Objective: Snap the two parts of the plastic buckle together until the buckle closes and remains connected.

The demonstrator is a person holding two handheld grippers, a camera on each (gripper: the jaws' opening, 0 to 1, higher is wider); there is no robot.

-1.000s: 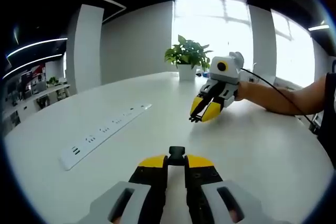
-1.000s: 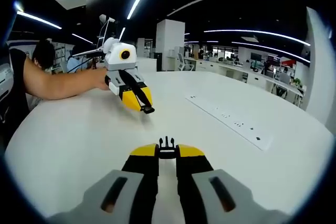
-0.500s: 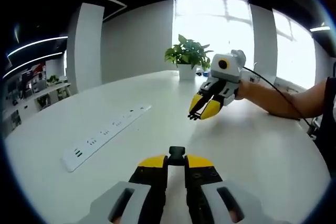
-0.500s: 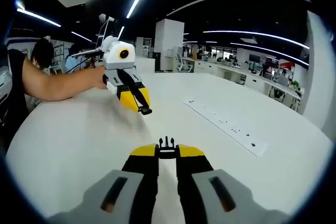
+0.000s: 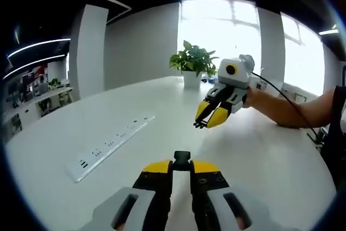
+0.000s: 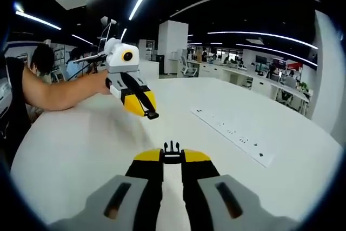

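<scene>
Currently, the left tool (image 5: pixel 181 167) is pinching the socket half of the buckle (image 5: pixel 181 158) between its pressed yellow tips, holding it above the white table (image 5: pixel 259 155). Far left on the table, a white power strip (image 5: pixel 111 142) is lying well apart from the work. Right of centre, the right tool (image 5: pixel 204 120) is hanging in the air near a potted plant (image 5: pixel 193 60), facing the left one, with a person's forearm (image 5: pixel 292 109) extending behind it. Its tips are gripping the pronged half of the buckle (image 6: pixel 172 154), seen close in the right gripper view. Both halves are looking small, light, stiff and smooth, so they are likely to twist or slip under pressure. Holding each by its rear body, leaving prongs and mouth free, is appearing soundest. The halves are sitting well apart, not yet joined.
</scene>
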